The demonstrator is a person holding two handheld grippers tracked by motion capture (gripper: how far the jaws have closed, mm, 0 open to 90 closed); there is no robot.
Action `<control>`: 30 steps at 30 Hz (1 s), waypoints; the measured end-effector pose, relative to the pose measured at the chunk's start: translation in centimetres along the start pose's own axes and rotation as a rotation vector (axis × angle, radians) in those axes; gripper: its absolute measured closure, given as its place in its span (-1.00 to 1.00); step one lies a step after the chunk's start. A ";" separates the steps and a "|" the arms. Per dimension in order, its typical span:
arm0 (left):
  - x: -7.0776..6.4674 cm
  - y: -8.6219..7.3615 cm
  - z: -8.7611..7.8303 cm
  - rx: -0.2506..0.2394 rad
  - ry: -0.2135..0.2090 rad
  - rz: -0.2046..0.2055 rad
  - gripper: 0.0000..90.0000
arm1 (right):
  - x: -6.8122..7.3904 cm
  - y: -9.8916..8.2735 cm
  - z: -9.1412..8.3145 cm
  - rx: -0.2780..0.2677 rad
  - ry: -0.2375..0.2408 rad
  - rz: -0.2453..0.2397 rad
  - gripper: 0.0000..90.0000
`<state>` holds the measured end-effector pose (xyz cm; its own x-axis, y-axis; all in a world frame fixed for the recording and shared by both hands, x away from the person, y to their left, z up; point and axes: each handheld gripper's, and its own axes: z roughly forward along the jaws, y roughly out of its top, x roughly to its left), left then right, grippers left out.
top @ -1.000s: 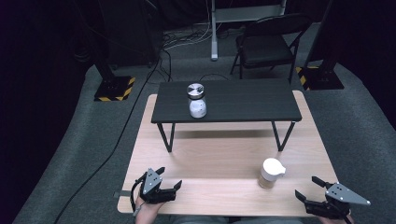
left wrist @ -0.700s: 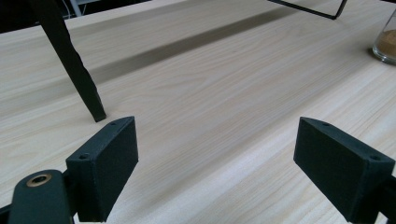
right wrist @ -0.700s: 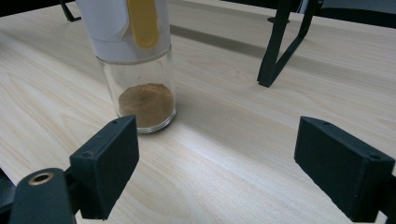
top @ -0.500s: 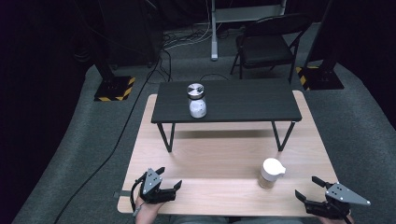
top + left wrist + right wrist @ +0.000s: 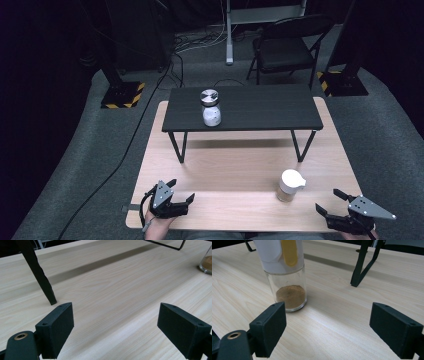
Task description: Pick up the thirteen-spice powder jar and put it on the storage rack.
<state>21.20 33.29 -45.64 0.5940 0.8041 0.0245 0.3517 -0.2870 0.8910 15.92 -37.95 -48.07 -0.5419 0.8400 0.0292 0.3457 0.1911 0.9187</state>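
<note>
A: High view. Light wooden table (image 5: 240, 170), a low black bench (image 5: 245, 107) standing across its far half. Left gripper (image 5: 181, 192) rests at the near left edge, right gripper (image 5: 332, 202) at the near right corner. Both sets of jaws spread, nothing between them.

B: And the jar?

A: Glass jar with a white lid (image 5: 290, 185) on the wooden table, near right, in front of the bench's right leg. Just left and a little beyond the right gripper, not touching it. A second jar with a metal lid (image 5: 210, 107) stands on the bench top, left of centre, well apart from both grippers.

B: Left gripper view?

A: Left gripper (image 5: 115, 327) jaws wide apart over bare wood. A black bench leg (image 5: 40, 275) stands on the table to the far left. The glass jar (image 5: 206, 261) is cut off at the far right edge, brown powder at its base.

B: Right gripper view?

A: Right gripper (image 5: 327, 327) jaws apart, empty. The glass jar (image 5: 287, 277) stands upright just beyond the left jaw, clear of it; brown powder in the bottom, white label with a yellow mark above. Another bench leg (image 5: 362, 265) farther off on the right.
</note>
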 end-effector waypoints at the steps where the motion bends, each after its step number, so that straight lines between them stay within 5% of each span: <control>1: 0.0 0.0 0.0 0.000 0.000 0.000 -0.71 | 0.0 0.0 0.0 0.000 0.000 0.000 -0.72; 30: 0.0 0.0 0.1 0.002 0.000 -0.005 -0.71 | 0.3 0.1 0.4 -0.017 0.061 -0.027 -0.73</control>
<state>21.23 33.23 -45.69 0.5925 0.8053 0.0199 0.3562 -0.2841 0.8902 16.12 -37.44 -48.10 -0.5968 0.8019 0.0273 0.3176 0.2048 0.9259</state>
